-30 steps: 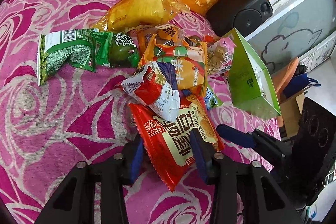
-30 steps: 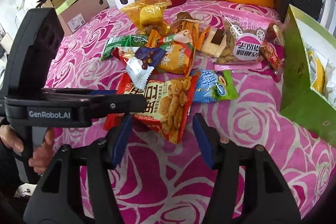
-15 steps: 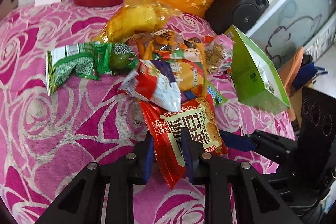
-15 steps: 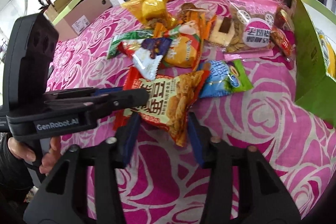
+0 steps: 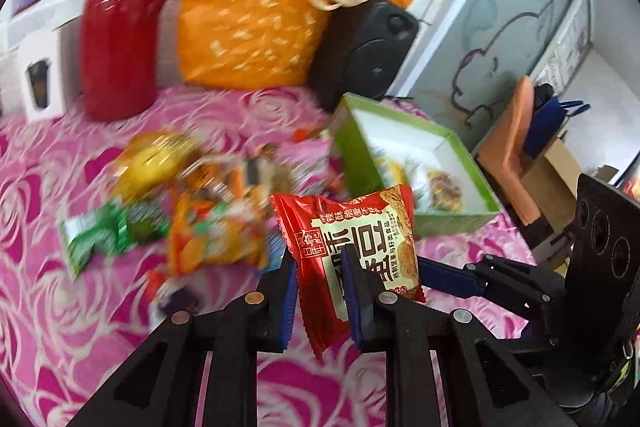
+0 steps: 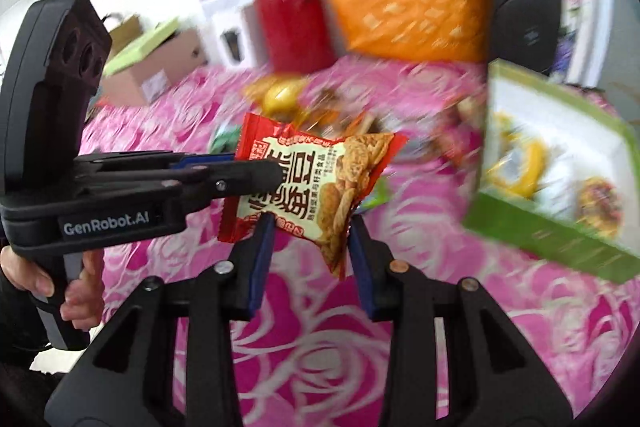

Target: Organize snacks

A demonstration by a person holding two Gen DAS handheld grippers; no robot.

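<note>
Left claw: my left gripper (image 5: 320, 291) is clamped on the red snack packet (image 5: 352, 251), its blue pads (image 5: 290, 301) pressing the lower left part of the wrapper.

Packet: it hangs clear of the pink rose-patterned cloth (image 5: 80, 307), tilted, with its bottom corner dangling between my fingers. From the right wrist it shows as the same packet (image 6: 320, 187), with the left claw (image 6: 256, 173) reaching in from the left and covering part of its print.

Right claw: my right gripper (image 6: 312, 259) stands spread, jaws apart on either side of the packet's lower corner. Whether the pads (image 6: 262, 259) touch the wrapper I cannot tell; the corner hangs in the gap.

Green box (image 5: 452, 219): far right of the packet, open on top, white inside. A yellow item and a patterned one lie in it, both too smeared to name. Its right edge is cut off in the right wrist view (image 6: 560, 239).

Snack pile (image 5: 192, 211): on the cloth, left of the packet, heavily motion-blurred; I make out a green wrapper, an orange one and a yellow bag, no lettering.

Far side: red jug (image 5: 120, 39), orange bag (image 5: 256, 19) and black speaker (image 5: 368, 51), the speaker partly hidden behind the bag.

My left hand (image 6: 60, 291): wrapped round the left claw's handle, partly cut by the frame edge.
</note>
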